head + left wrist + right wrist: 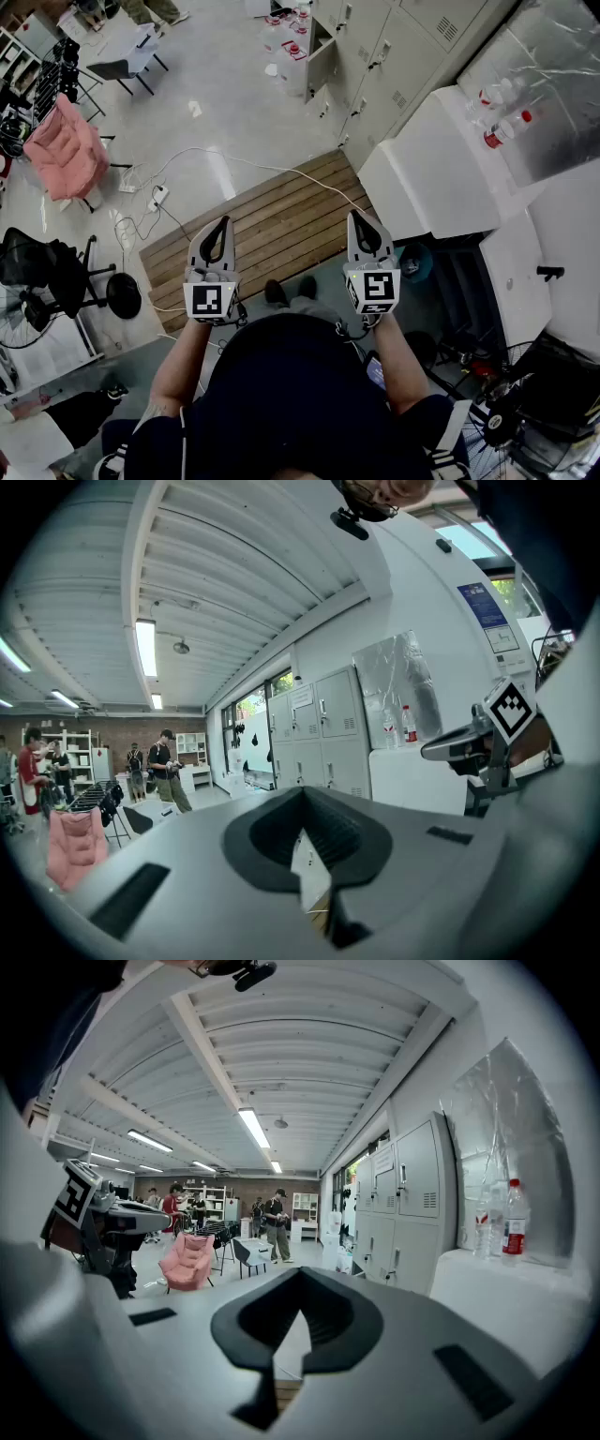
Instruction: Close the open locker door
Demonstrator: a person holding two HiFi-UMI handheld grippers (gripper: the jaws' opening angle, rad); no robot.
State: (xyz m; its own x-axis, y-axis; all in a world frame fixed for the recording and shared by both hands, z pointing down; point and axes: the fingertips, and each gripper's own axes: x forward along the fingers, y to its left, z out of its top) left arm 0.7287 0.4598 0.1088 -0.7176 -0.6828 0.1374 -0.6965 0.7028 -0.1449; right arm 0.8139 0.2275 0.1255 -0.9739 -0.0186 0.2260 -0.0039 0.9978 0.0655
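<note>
Locker bank (394, 56) runs along the top right of the head view. 1 low compartment stands open, and the open locker door (322, 64) swings out toward the floor, well away from me. Red-and-white items sit at that opening, too small to identify.

White cabinet (441, 178) to my right carries 2 plastic bottles against a crinkled foil sheet. The red-capped bottle (506, 128) is the nearer one and the clear bottle (494, 94) lies just beyond it.

Both forearms reach forward at about waist level, roughly parallel, above the wooden slat platform (272, 225).

The left gripper (223, 223) points ahead. Its jaws are closed tip to tip, with nothing between them.

The right gripper (357, 217) points the same way, level with the left one. Its jaws are pressed fully together and it holds nothing.

Neither gripper is close to the locker door. Open floor lies between them and the bank.

Pink armchair (64, 150) is far off on my left.
</note>
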